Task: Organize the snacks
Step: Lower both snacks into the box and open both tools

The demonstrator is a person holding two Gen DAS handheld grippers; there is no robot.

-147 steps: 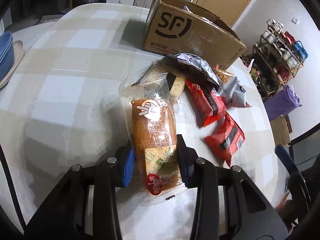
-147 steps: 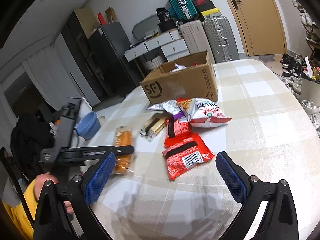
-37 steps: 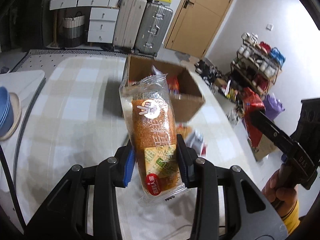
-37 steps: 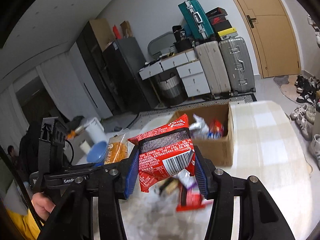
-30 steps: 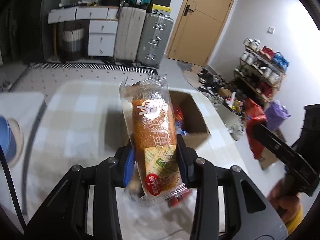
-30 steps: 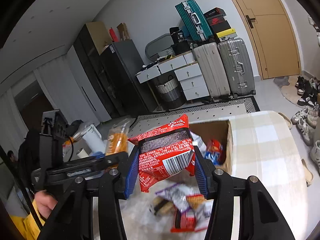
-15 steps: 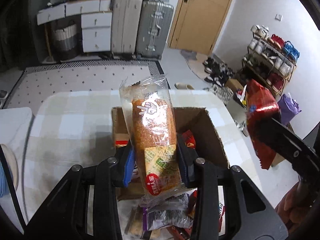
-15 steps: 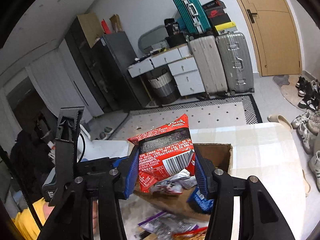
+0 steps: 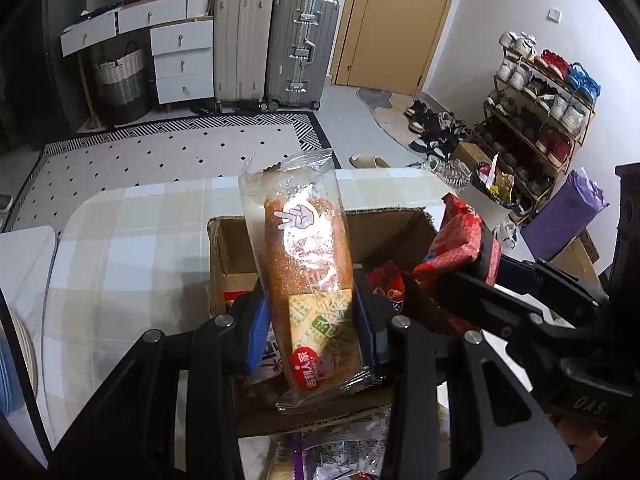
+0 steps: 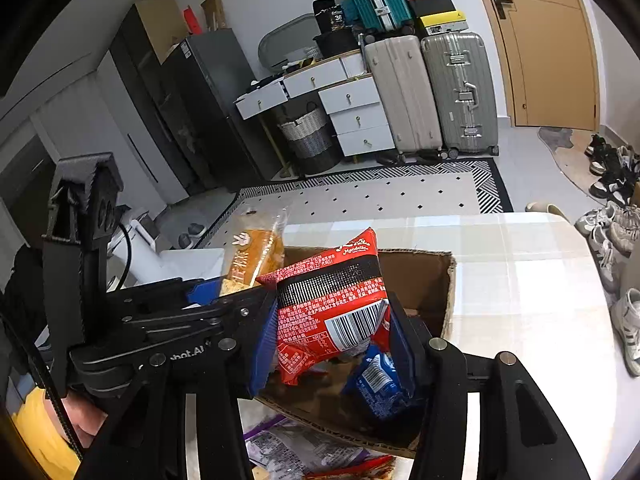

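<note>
Your left gripper [image 9: 312, 320] pinches the bread packet [image 9: 308, 276]; your right gripper [image 10: 332, 332] at 3 o'clock pinches the red packet [image 10: 332, 304], both above the box [image 9: 384, 232].

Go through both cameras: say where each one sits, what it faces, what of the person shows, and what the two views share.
Left wrist: sits on the left gripper, facing down along its fingers over the cardboard box; the bread packet is clamped; no part of the person is clearly visible.
Right wrist: sits on the right gripper, facing the box from its other side, clamping the red snack bag; a hand and yellow sleeve show.
Shared: box, both packets, each other's gripper, suitcases, door.
</note>
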